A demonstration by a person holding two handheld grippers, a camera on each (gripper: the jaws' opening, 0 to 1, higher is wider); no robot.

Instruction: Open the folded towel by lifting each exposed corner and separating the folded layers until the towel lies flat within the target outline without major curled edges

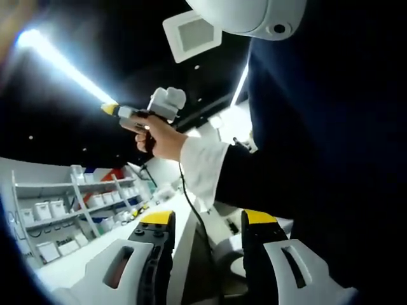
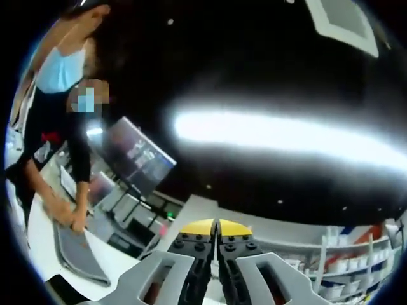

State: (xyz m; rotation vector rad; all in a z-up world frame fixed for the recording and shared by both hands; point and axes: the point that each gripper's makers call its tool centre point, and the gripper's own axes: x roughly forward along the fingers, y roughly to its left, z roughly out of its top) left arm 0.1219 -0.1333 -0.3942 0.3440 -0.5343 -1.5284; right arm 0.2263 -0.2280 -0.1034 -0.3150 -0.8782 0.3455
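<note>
Above the shelving [image 1: 70,210], the left gripper [image 1: 208,222] gapes wide, holding nothing. The right gripper [image 2: 216,230] is pressed closed, empty. Left of it, a person presses a grey towel [image 2: 77,251] on a white table [image 2: 38,244].

Matt grey cloth towel [image 2: 79,253]; smooth white plastic left gripper [image 1: 210,232]

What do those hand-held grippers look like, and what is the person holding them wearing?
The left hand-held gripper has two black jaws with yellow tips, set in pale grey slotted shells. The right hand-held gripper is built the same; in the left gripper view it shows a yellow tip, a grey body and a whitish block on top. The person wears a dark sleeve with a white cuff. A thin dark cable hangs below.
</note>
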